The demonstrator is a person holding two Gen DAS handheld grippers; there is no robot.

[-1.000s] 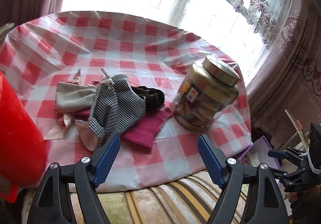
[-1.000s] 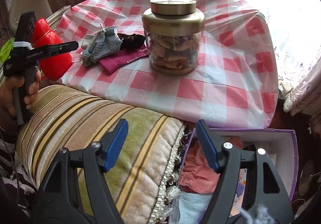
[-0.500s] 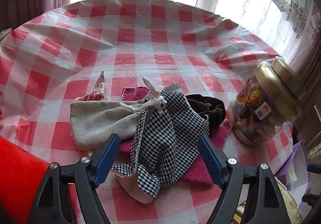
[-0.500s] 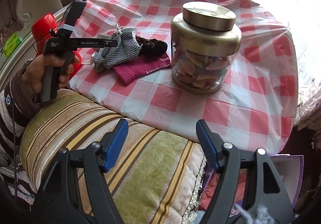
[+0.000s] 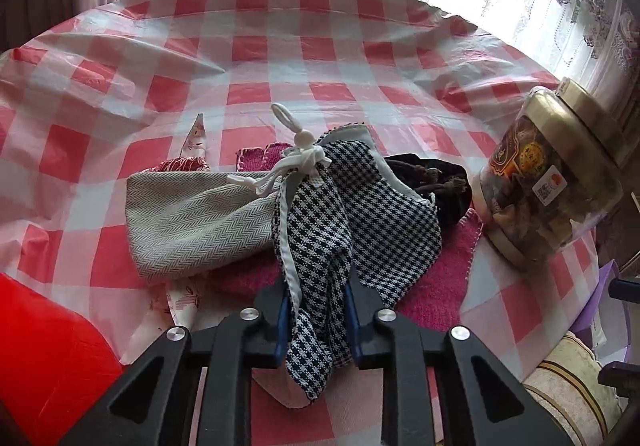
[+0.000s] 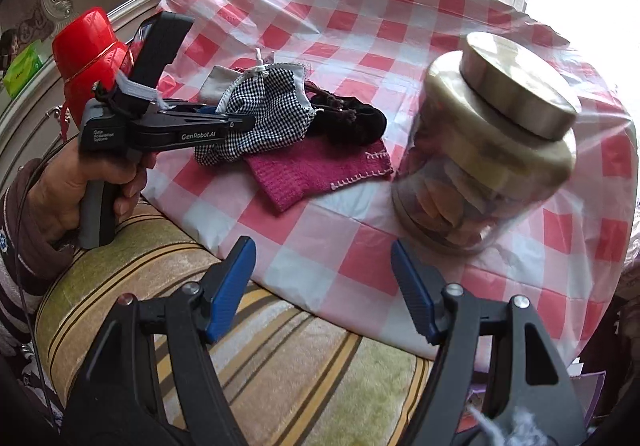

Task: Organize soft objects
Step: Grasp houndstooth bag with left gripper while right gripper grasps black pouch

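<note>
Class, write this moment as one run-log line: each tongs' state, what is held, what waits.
left tongs: shut on houndstooth pouch | right tongs: open, empty, over sofa | waiting: grey pouch, pink cloth, dark pouch

Two gripper-mounted views, shared tabletop (image 5: 304, 46)

On the checked tablecloth (image 5: 320, 58) lie five soft pieces: one houndstooth pouch (image 5: 360, 214), one grey herringbone pouch (image 5: 200, 222), one magenta knitted cloth (image 6: 316, 170), one dark drawstring pouch (image 6: 352, 118) and one red-and-white printed cloth (image 5: 188, 166) (mostly buried under the others). There is one lidded glass jar (image 6: 488, 158) and one red bottle (image 6: 86, 54). Two grippers show: the left gripper (image 5: 316, 320) and the right gripper (image 6: 322, 282).
</note>
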